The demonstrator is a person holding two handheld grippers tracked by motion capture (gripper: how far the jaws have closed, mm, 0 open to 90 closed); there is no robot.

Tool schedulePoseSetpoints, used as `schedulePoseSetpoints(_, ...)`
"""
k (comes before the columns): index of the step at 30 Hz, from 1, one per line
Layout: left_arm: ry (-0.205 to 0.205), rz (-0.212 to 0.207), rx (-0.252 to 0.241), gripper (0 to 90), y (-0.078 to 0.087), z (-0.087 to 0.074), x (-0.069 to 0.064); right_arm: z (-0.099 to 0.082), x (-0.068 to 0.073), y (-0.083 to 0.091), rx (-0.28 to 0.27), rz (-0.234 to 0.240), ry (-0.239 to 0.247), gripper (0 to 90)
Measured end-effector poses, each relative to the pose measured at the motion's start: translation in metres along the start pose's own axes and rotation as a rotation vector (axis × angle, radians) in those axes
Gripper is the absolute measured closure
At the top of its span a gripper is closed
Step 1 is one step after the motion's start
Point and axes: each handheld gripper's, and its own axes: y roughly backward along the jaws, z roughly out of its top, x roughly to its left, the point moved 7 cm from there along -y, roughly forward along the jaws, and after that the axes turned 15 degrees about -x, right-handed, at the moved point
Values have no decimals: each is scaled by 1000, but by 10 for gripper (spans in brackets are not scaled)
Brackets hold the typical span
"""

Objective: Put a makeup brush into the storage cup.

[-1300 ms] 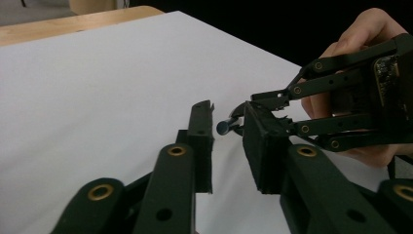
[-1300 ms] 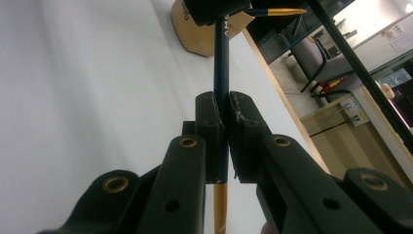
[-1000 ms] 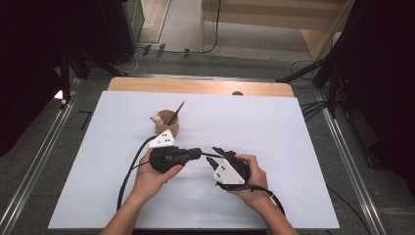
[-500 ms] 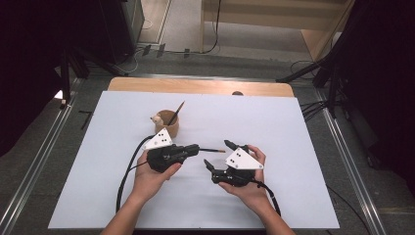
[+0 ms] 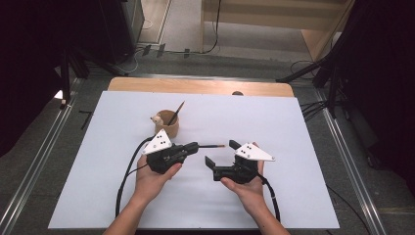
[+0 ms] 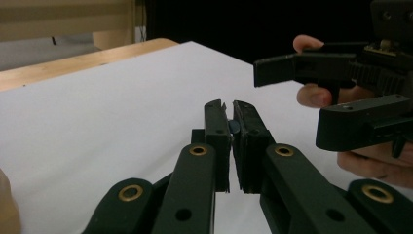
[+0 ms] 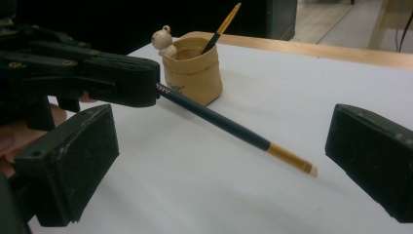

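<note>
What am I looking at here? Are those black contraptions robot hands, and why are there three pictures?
No robot: a person holds a hand-operated two-jaw gripper in each hand at a white-covered table. The high view looks down from above. The other two come from small cameras riding on each gripper, looking along its black jaws.

The left gripper is shut on the handle end of a dark paintbrush, which sticks out level toward the right gripper. That one's jaws have just been opening; they stand wide on either side of the bristle end without touching it.

Farther back stands a small tan pot with a little animal figure on its rim and a second brush leaning inside.
</note>
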Motion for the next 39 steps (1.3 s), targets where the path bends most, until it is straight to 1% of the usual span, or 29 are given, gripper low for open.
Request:
schedulePoseSetpoints(1, 0, 0, 0, 868, 0, 0, 0, 0, 0, 0, 0, 0, 0, 0)
schedulePoseSetpoints(2, -1, 15, -12, 869, 0, -1, 1, 0, 1, 0, 3, -4, -48, 0)
schedulePoseSetpoints(3, 1, 18, -17, 869, 0, -1, 2, 0, 1, -1, 1, -13, -71, 0)
schedulePoseSetpoints(4, 0, 19, -19, 869, 0, -1, 2, 0, 1, -1, -3, -11, -105, 0)
schedulePoseSetpoints(5, 0, 19, -19, 869, 0, -1, 2, 0, 1, -1, -3, -11, -105, 0)
schedulePoseSetpoints(6, -7, 22, -23, 869, 0, 0, 2, 0, 1, -1, -2, -24, -165, 0)
schedulePoseSetpoints(8, -12, 24, -31, 869, 1, 1, 1, -1, 0, -2, -6, -29, -233, 0)
schedulePoseSetpoints(9, -12, 24, -31, 868, 1, 1, 1, -1, 0, -2, -6, -29, -233, 0)
schedulePoseSetpoints(10, -11, 30, -36, 869, 1, 2, 1, -2, -1, -3, -9, -36, -296, 0)
schedulePoseSetpoints(11, -11, 30, -36, 869, 1, 2, 1, -2, -1, -3, -9, -36, -296, 0)
schedulePoseSetpoints(12, -10, 31, -37, 869, 1, 2, 2, -4, -3, -3, -13, -55, -349, 0)
schedulePoseSetpoints(13, -10, 31, -37, 869, 1, 2, 2, -4, -3, -3, -13, -55, -349, 0)
schedulePoseSetpoints(14, -9, 34, -41, 868, 1, 2, 2, -5, -3, -4, -17, -67, -412, 7)
schedulePoseSetpoints(15, -9, 34, -41, 868, 1, 2, 2, -5, -3, -4, -17, -67, -412, 7)
schedulePoseSetpoints(17, -11, 37, -43, 868, 1, 2, 2, -7, -3, -4, -12, -81, -477, 7)
schedulePoseSetpoints(18, -13, 41, -49, 869, 1, 2, 2, -7, -1, -4, -8, -89, -528, 7)
schedulePoseSetpoints(19, -13, 41, -49, 868, 1, 2, 2, -7, -1, -4, -8, -89, -528, 7)
schedulePoseSetpoints(20, -13, 43, -55, 869, 1, 2, 2, -7, -1, -4, -6, -98, -594, 10)
schedulePoseSetpoints(23, -10, 46, -58, 868, 1, 2, 2, -6, -3, -6, -16, -105, -704, 28)
schedulePoseSetpoints(26, -12, 48, -67, 868, 2, 3, 2, -7, -7, -8, -19, -129, -801, 50)
schedulePoseSetpoints(27, -12, 48, -67, 868, 2, 3, 2, -7, -7, -8, -19, -129, -801, 50)
schedulePoseSetpoints(28, -16, 48, -71, 868, 2, 4, 1, -9, -10, -11, -19, -150, -848, 63)
schedulePoseSetpoints(29, -16, 48, -71, 868, 2, 4, 1, -9, -10, -11, -19, -150, -848, 63)
schedulePoseSetpoints(31, -18, 49, -77, 869, 2, 5, 1, -11, -12, -13, -10, -154, -911, 76)
schedulePoseSetpoints(32, -20, 48, -79, 869, 2, 5, 1, -12, -12, -14, -4, -158, -925, 81)
schedulePoseSetpoints(35, -24, 48, -82, 868, 2, 5, 0, -13, -12, -18, -6, -170, -969, 136)
schedulePoseSetpoints(37, -24, 46, -86, 868, 2, 6, 0, -14, -11, -22, -7, -170, -1009, 162)
schedulePoseSetpoints(39, -24, 44, -85, 868, 2, 5, -1, -14, -11, -25, -10, -169, -1044, 208)
